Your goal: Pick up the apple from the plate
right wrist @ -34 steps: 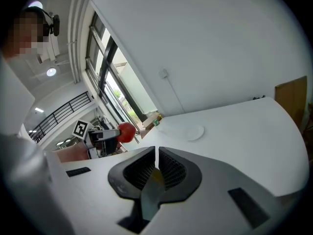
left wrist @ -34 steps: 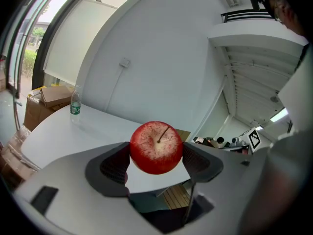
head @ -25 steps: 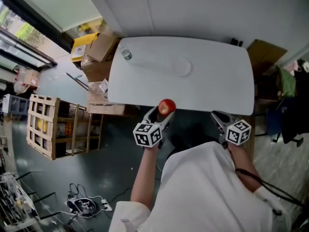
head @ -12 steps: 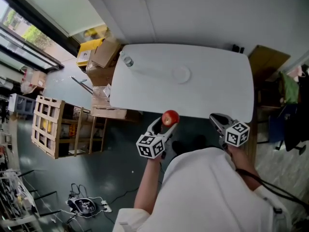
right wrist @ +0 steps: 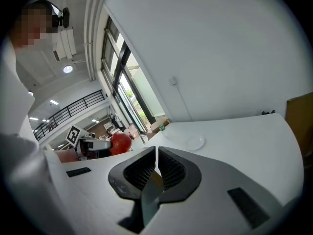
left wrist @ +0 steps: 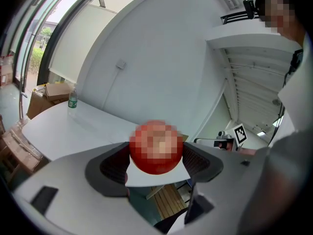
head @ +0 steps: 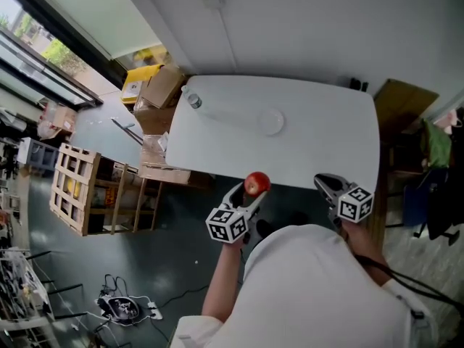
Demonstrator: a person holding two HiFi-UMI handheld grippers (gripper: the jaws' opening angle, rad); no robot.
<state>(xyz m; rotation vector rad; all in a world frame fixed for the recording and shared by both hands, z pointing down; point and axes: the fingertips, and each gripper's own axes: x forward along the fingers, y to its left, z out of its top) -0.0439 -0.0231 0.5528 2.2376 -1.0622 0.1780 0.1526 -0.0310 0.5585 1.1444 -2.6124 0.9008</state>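
Right now I have the apple (head: 256,183) clamped between the jaws of the left gripper (head: 249,188). It is round and red. It hangs just off the near edge of the table (head: 326,147), over dark floor, well apart from the plate (head: 272,121) out on the tabletop. The right gripper (head: 321,180) has its jaws pressed together and sits to the right, at that same near edge. Open room lies between the two grippers. A bottle (head: 193,101) stands at the table's far left corner. Cardboard boxes (head: 161,87) and a wooden crate (head: 80,187) crowd the floor on the left.
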